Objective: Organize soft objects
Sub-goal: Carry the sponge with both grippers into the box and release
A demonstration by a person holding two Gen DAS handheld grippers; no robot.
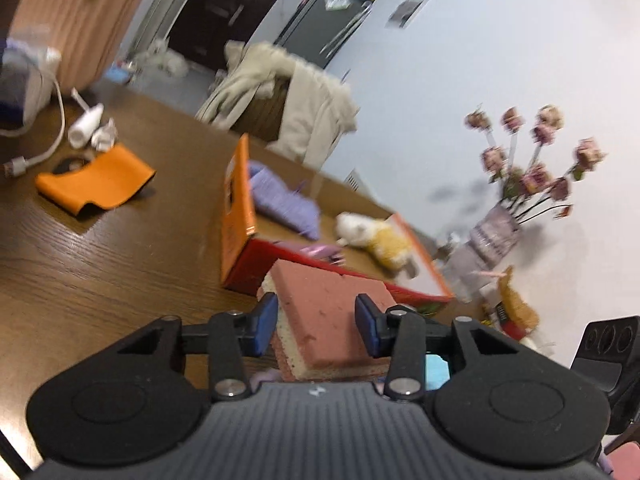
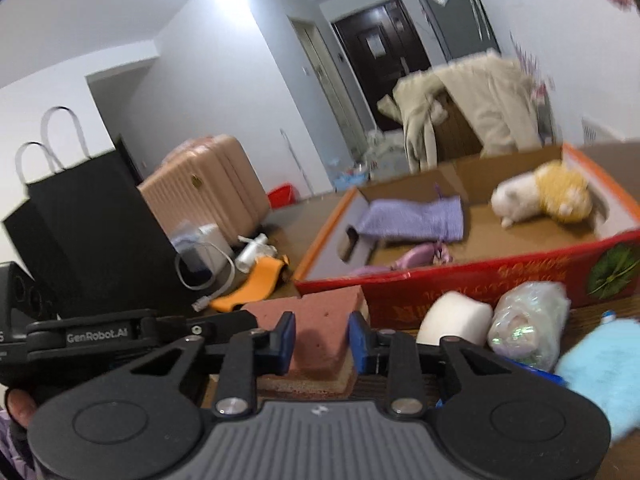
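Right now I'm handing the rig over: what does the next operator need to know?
Left hand-held gripper and right hand-held gripper: both shut on the pink sponge, near the red box.
Done: purple pouch, plush toy and a small pink item lie in the box.
Left: sponge, white roll, shiny bundle and blue fluffy item, all outside.

Red box (image 2: 472, 280) wall blocks ahead; open top free; white roll (image 2: 456, 322), wrapped bundle (image 2: 528, 328) crowd right.

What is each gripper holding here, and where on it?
Both hold the pink-topped sponge: left gripper and right gripper each clamp its long sides near one end.
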